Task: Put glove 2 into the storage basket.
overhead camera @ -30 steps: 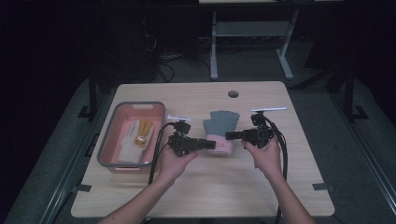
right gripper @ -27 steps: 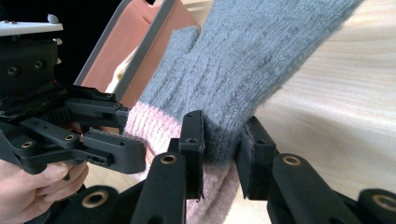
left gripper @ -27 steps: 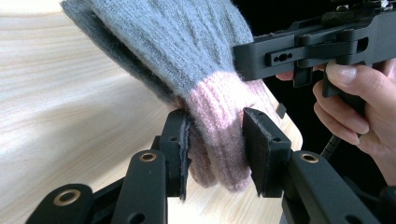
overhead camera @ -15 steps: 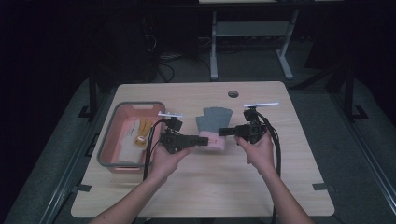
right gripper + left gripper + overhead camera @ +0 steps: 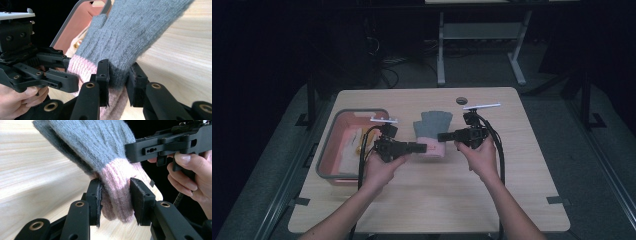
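Wooden table [image 5: 512, 200] is seen from above, with everything placed relative to the grey-and-pink glove [image 5: 432, 131] near its middle. A pink tray [image 5: 336, 131] with a grey rim is set to the left of the glove, near the table's left edge; pale and yellow contents are seen in it but can't be identified. A small dark round hole [image 5: 461, 100] is located beyond the glove, toward the far edge. The glove is held at its pink cuff end from both sides, grey fingers pointing toward the far edge. Left gripper [image 5: 115, 195] is clamped on the pink cuff, jaws narrow, knit squeezed between the pads. Right gripper [image 5: 119, 76] is clamped on the fabric where grey meets pink, jaws likewise narrow on the knit. In both gripper views the glove is seen raised at the cuff; whether the fingertips are touching the table can't be told.
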A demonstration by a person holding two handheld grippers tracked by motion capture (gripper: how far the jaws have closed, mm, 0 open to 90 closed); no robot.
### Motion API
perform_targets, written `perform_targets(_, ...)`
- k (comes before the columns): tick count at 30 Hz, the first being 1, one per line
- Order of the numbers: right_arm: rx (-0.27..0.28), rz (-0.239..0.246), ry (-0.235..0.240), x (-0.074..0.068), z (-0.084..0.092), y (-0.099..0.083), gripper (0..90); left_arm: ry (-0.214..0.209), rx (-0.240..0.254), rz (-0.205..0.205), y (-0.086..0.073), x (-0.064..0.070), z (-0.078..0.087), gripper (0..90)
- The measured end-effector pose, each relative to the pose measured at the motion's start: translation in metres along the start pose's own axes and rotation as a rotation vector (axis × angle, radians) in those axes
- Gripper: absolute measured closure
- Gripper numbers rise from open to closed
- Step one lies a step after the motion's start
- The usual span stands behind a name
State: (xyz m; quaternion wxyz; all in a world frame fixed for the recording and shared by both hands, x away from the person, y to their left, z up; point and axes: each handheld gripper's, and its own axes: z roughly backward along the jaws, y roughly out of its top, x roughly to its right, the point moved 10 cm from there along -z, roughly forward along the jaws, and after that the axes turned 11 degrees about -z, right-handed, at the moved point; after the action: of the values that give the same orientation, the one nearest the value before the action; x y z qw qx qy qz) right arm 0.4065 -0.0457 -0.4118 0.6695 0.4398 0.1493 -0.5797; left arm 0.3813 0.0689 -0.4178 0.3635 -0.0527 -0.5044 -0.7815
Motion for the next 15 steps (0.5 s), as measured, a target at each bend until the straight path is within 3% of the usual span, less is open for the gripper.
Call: perform_targets(15, -0.014, 0.014, 0.018, -0.018, -0.014, 0.007, 73.5, 0.023, 0.022, 0.008, 0.003, -0.009, 0.021, 62.9)
